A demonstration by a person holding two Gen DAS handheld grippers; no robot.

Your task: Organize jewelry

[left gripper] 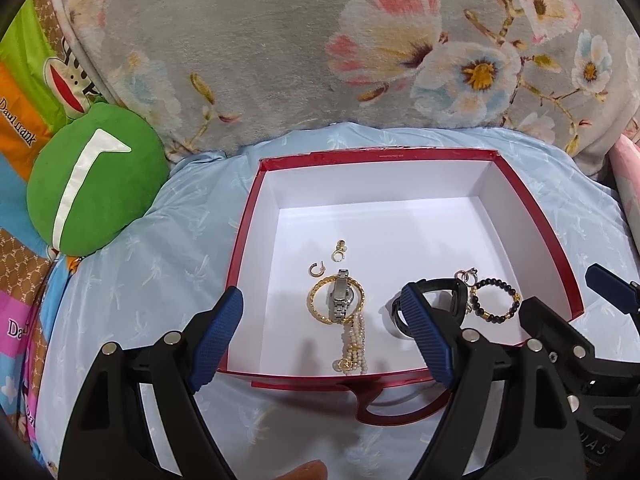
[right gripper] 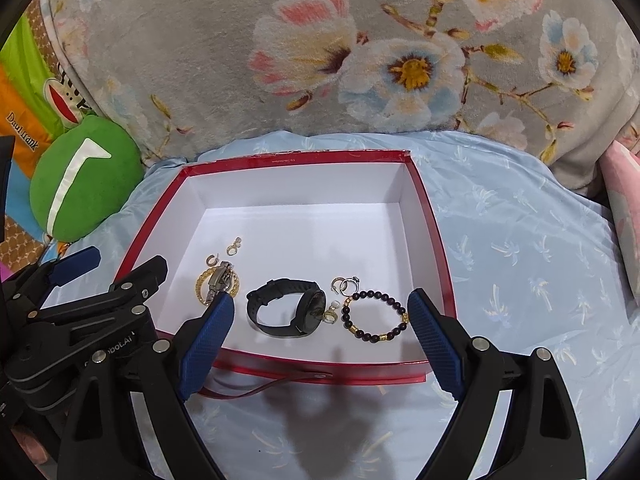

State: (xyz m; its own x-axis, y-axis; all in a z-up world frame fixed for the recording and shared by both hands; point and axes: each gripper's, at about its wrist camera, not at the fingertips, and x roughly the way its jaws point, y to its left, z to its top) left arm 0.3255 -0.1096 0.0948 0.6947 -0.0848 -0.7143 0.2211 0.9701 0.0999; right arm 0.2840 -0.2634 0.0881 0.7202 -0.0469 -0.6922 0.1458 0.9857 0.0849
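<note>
Both our tongs wide, empty, above the red box (left gripper: 558,240) of jewelry.
Left view: left gripper (left gripper: 320,304) over near rim; gold bangle (left gripper: 318,300), silver watch (left gripper: 341,296), pearls (left gripper: 354,344) near-left. Right view: right gripper (right gripper: 320,304) over black watch (right gripper: 286,308), bead bracelet (right gripper: 374,316) right.

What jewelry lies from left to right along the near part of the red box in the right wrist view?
Gold chain bangle → black smartwatch → black bead bracelet with gold beads.
</note>
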